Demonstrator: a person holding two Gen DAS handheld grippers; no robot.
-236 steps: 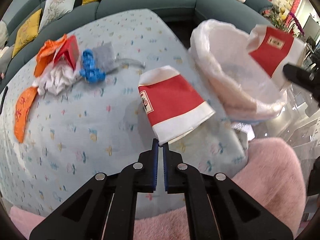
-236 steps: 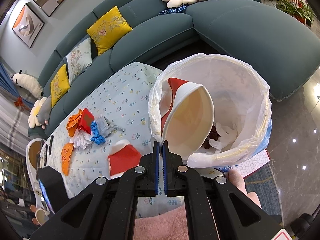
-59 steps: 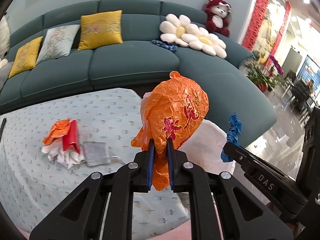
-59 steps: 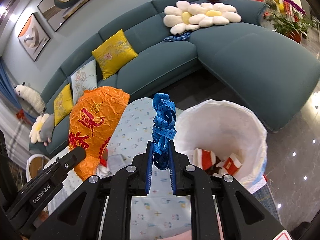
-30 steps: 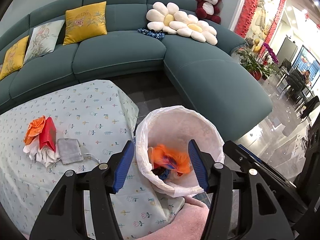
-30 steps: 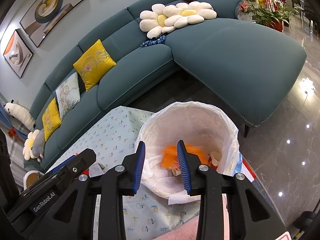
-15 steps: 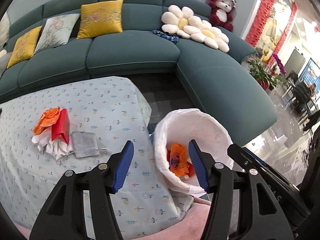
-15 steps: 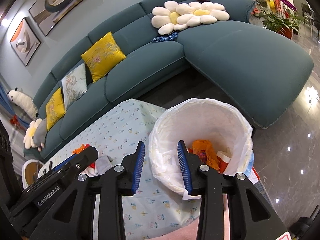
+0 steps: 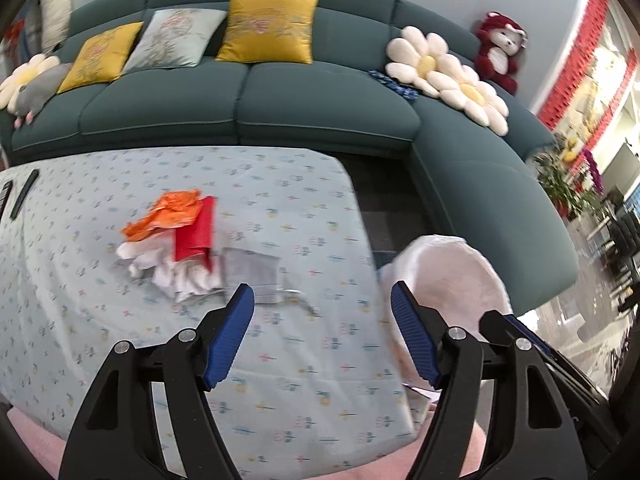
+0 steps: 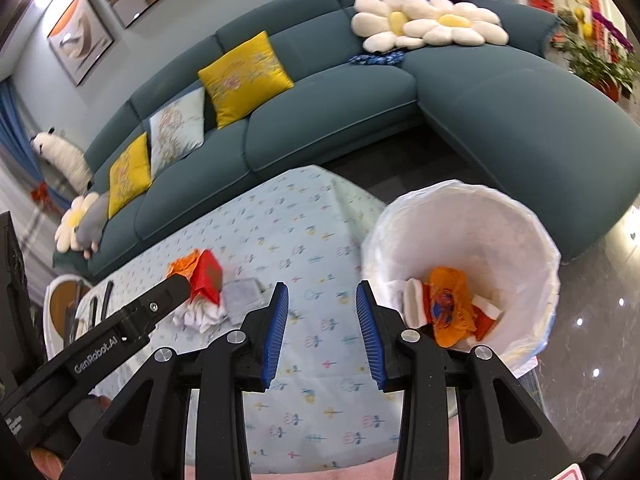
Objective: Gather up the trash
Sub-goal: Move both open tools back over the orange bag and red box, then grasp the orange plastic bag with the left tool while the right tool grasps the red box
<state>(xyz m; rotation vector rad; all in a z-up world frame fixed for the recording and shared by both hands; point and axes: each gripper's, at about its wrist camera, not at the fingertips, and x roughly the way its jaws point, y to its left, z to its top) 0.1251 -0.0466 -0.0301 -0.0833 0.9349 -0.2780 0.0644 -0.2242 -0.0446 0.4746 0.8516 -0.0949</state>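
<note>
A trash pile lies on the table: orange wrapper (image 9: 168, 212), red carton (image 9: 194, 234), white tissue (image 9: 180, 274) and a grey pouch (image 9: 250, 274). The pile also shows in the right wrist view (image 10: 204, 284). The white-lined bin (image 10: 532, 240) stands off the table's right end and holds orange paper (image 10: 448, 304) and red-and-white cups (image 10: 486, 310). My left gripper (image 9: 322, 316) is open and empty, above the table just right of the pile. My right gripper (image 10: 322, 312) is open and empty, between the pile and the bin.
The patterned light-blue tablecloth (image 9: 280, 208) covers the table. A teal corner sofa (image 9: 320, 112) with yellow cushions wraps behind the table and bin. Dark remotes (image 9: 24, 194) lie at the table's far left. Pink fabric (image 9: 360, 464) is below the grippers.
Both grippers let their trash fall into the bin, the orange wrapper and blue ribbon. Both have since swung left from over the bin toward the pile, jaws open.
</note>
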